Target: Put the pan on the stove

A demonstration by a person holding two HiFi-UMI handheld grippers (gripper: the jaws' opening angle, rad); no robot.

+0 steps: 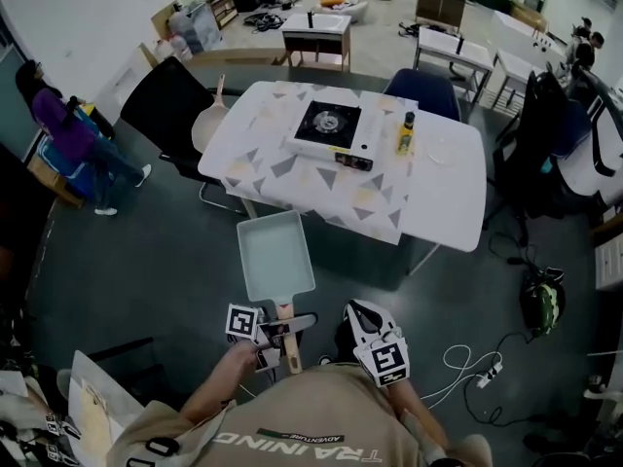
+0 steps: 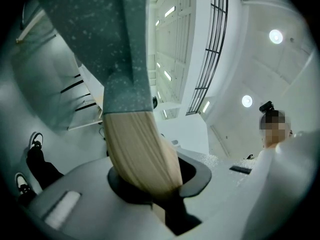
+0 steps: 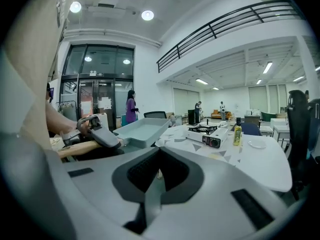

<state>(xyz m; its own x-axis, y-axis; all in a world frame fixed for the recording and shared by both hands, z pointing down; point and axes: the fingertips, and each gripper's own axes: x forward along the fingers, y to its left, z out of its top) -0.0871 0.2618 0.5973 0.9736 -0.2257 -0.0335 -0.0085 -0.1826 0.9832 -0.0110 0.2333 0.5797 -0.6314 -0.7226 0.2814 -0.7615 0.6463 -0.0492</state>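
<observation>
A pale teal rectangular pan [image 1: 275, 254] with a wooden handle [image 1: 285, 311] hangs in the air over the floor, short of the table. My left gripper [image 1: 282, 327] is shut on that handle. In the left gripper view the handle [image 2: 142, 154] runs between the jaws and the pan's speckled underside [image 2: 95, 39] fills the upper left. The portable gas stove [image 1: 329, 129] sits on the white patterned table [image 1: 438, 188], and it is also in the right gripper view as the stove [image 3: 206, 134]. My right gripper [image 1: 358, 311] is beside the handle, shut and empty.
A yellow bottle [image 1: 405, 134] and a small white plate [image 1: 443, 149] stand right of the stove. A black chair [image 1: 165, 100] is at the table's left, a blue chair [image 1: 423, 90] behind it. A person in purple [image 1: 68, 129] stands far left. Cables [image 1: 477, 368] lie on the floor at right.
</observation>
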